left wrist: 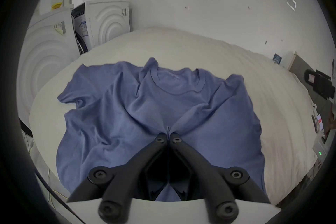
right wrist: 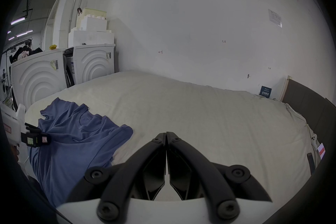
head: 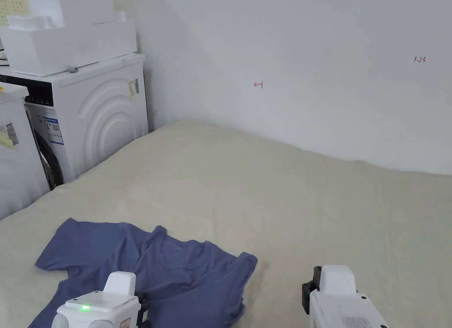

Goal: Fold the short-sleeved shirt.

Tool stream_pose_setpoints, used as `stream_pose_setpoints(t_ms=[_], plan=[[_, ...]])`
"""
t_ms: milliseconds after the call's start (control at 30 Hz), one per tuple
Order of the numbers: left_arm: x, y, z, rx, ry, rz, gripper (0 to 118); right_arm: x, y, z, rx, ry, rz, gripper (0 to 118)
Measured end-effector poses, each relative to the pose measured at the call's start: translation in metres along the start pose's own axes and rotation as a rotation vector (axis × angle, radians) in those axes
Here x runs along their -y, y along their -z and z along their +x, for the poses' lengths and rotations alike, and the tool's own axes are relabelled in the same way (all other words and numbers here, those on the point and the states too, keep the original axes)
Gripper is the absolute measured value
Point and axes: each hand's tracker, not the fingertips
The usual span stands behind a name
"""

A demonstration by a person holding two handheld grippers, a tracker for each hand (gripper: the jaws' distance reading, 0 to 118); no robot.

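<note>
Two grippers, one garment; on the left, the left gripper (left wrist: 168, 135) has its jaws closed on a pinch of the blue shirt (left wrist: 156, 118), mid-body, so this hand is plainly the nearer; the shirt lies rumpled on the near-left part of the bed (head: 287, 196), collar (left wrist: 177, 82) pointing away toward the wall, long axis running from the person outward; to the right, the right gripper (right wrist: 166, 135) hovers with jaws closed on nothing over bare sheet, the shirt lying to its left.
</note>
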Motion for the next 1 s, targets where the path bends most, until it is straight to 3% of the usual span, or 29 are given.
stream_pose_setpoints(t_ms=[433,1000], plan=[[-0.047,-0.014,0.023,0.044,-0.033,0.134,0,-0.005,-0.022,0.055,0.099,0.041,0.049,1],[-0.118,0.000,0.174,0.305,0.141,0.263,0,0.001,-0.079,0.166,0.314,0.118,0.115,1]])
